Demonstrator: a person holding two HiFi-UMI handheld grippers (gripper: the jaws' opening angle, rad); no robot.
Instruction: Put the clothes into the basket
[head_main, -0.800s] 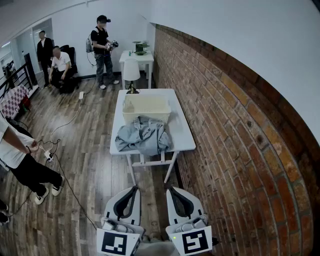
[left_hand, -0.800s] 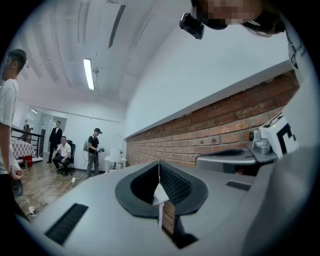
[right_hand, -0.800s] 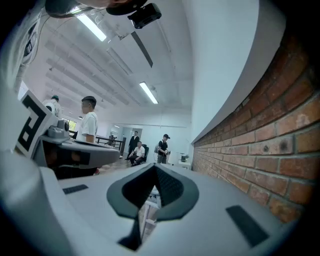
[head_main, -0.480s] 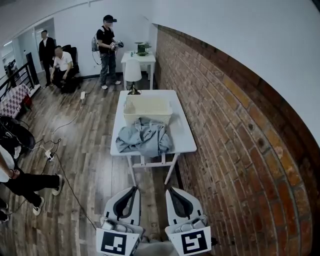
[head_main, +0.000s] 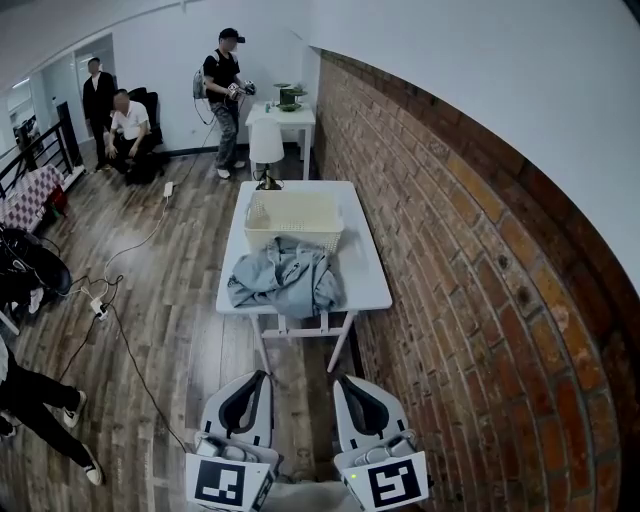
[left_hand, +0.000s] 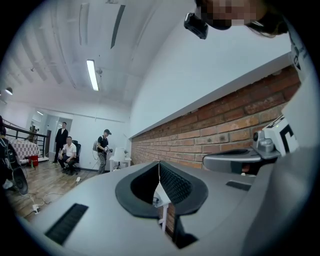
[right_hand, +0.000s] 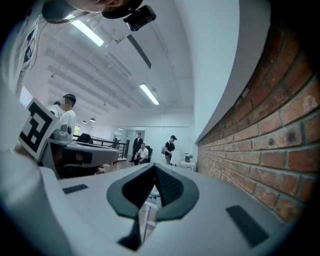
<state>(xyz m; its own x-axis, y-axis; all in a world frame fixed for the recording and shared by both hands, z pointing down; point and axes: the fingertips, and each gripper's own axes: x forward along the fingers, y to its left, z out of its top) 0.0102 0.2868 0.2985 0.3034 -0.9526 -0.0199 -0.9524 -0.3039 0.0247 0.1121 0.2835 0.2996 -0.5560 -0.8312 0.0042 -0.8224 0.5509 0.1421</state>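
Note:
A heap of grey-blue clothes (head_main: 284, 279) lies on the near half of a white table (head_main: 365, 272) in the head view. Just behind the heap stands a cream openwork basket (head_main: 293, 219). Both grippers hang low at the frame's bottom, well short of the table. My left gripper (head_main: 256, 377) is shut with nothing in it, and so is my right gripper (head_main: 347, 380). In the left gripper view the left gripper's (left_hand: 159, 165) jaws meet along a thin line. The right gripper's (right_hand: 153, 167) jaws are pressed together the same way in its own view.
A brick wall (head_main: 470, 260) runs along the table's right side. A second small white table (head_main: 281, 116) and a white chair (head_main: 264, 142) stand behind it. Several people are at the far left and back. Cables and a power strip (head_main: 98, 309) lie on the wooden floor.
The grippers stay in place. The standing person at the back has stepped right toward the small table. The person at the left edge has moved down out of most of the frame.

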